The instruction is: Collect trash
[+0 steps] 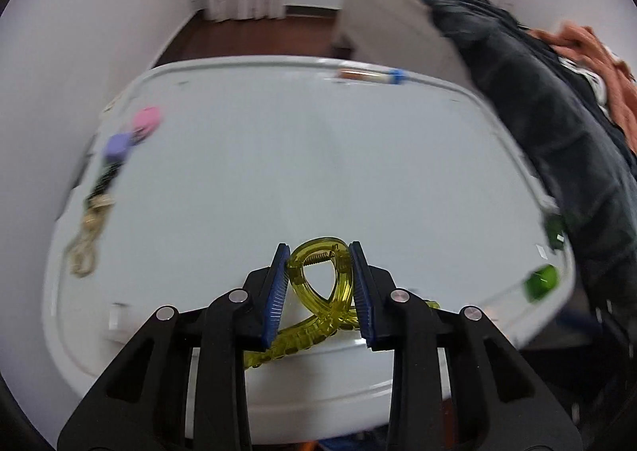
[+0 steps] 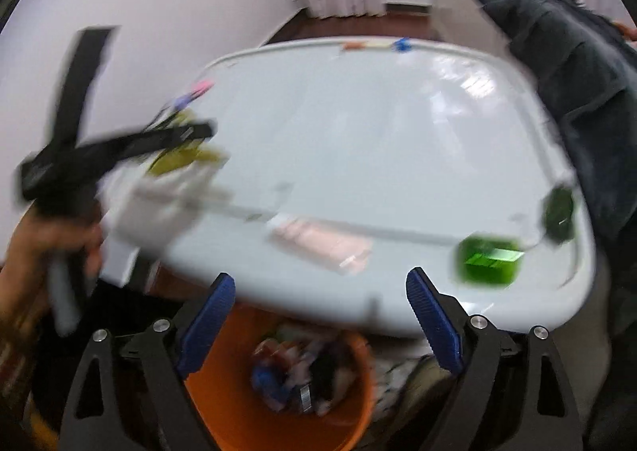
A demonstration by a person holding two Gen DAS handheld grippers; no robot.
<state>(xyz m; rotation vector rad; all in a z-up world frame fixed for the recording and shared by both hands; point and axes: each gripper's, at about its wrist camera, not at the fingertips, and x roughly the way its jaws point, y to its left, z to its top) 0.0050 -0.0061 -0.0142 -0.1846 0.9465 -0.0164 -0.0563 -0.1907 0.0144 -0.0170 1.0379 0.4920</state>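
One yellow hair claw (image 1: 318,291), seemingly loop-end forward, between left hand-held gripper (image 1: 320,291) pads

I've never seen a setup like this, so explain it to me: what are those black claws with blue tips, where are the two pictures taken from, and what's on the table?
These are hand-held grippers, one per hand, each with a camera looking along its two fingers.

Left camera: the left gripper is shut on a yellow hair claw clip above the white table. A keychain strap with pink and purple charms lies at the left and a green block at the right.

Right camera, blurred: the right gripper is open and empty, over an orange bucket of trash beside the table.
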